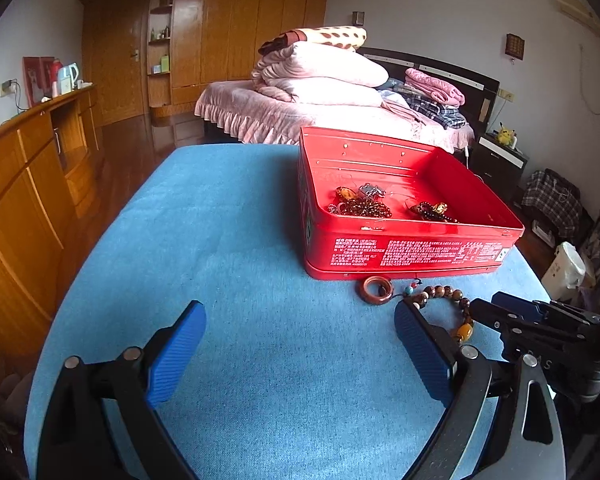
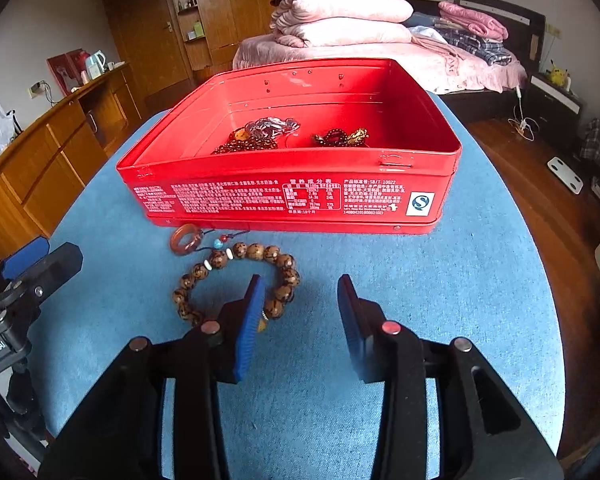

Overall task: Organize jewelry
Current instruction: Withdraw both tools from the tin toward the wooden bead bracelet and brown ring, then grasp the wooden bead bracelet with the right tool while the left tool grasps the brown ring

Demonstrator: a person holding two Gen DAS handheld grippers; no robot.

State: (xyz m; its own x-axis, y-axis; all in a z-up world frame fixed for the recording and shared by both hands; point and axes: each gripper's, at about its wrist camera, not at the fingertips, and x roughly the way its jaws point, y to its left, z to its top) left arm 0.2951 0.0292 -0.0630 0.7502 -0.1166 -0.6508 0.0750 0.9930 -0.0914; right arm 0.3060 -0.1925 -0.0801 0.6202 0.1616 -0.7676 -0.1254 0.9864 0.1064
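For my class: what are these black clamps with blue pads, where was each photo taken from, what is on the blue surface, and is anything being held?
They are two hand-held grippers, each carrying a camera that looks along its fingers. One picture is from the left gripper, whose jaws are wide open; the other is from the right gripper, partly open. On the blue tablecloth stands an open red tin with beaded jewelry inside. In front of it lie a wooden bead bracelet and a reddish-brown ring pendant. Nothing is held; the right gripper's left finger overlaps the bracelet.

Red tin [image 1: 404, 250], bead bracelet [image 1: 446, 300], blue cloth [image 1: 228, 240]
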